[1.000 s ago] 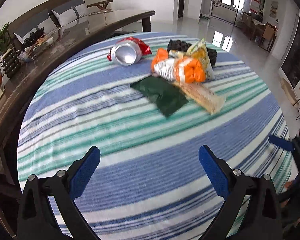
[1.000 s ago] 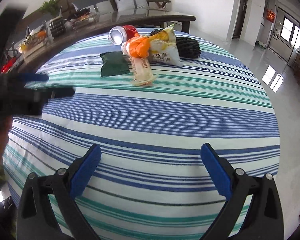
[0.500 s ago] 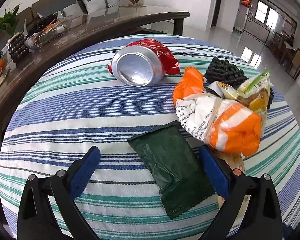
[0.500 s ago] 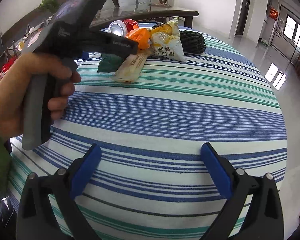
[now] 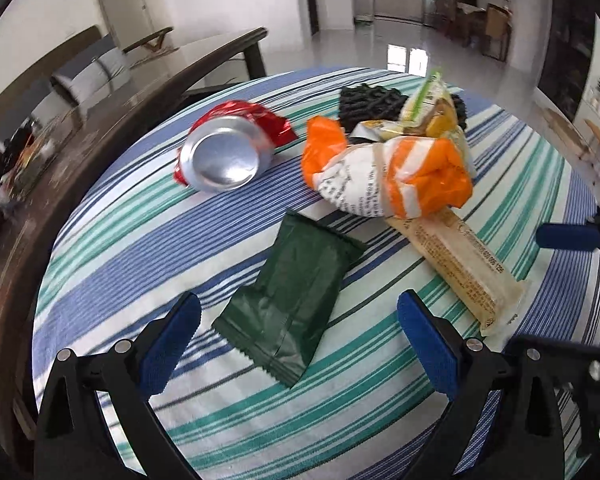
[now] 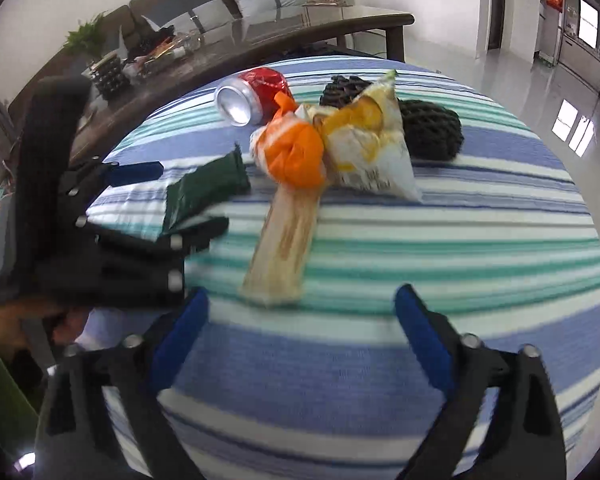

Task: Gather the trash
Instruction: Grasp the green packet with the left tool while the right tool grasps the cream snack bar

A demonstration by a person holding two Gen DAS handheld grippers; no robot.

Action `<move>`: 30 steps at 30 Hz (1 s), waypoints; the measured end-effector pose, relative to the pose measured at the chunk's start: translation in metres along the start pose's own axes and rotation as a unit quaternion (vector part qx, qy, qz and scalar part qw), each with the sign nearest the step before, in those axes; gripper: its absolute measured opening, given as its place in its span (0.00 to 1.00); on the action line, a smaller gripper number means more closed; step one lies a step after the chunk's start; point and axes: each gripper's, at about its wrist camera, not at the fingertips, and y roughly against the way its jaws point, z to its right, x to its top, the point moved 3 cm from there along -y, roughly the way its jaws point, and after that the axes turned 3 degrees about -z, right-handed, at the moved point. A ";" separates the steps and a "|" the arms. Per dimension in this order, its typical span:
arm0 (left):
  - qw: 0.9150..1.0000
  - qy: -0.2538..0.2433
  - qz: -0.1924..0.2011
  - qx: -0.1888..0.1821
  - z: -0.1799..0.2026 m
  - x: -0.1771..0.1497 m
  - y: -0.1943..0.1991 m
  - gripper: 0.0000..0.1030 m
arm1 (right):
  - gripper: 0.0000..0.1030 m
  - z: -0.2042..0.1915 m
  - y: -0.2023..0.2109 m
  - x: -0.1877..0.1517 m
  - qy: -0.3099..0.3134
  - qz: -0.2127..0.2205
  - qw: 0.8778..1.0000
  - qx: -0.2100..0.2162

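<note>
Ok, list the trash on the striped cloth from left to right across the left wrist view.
Crushed can → dark green packet → orange and white wrapper → long beige wrapper.

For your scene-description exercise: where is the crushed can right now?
The can lies on its side on the striped tablecloth, left of the orange wrapper in the left wrist view, beyond the green packet.

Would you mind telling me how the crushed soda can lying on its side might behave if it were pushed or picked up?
The crushed soda can probably weighs little, since it looks empty and dented. Lying on its side on the striped tablecloth, it may still roll, though its crumpled red wall should make that wobbly and short. Its smooth metal base could slip between jaws; the dented wall likely gives a surer hold.
</note>
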 end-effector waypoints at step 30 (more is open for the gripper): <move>0.998 0.041 -0.006 -0.048 -0.015 -0.082 0.039 0.88 | 0.81 -0.007 0.025 -0.076 0.018 0.013 0.998 -0.060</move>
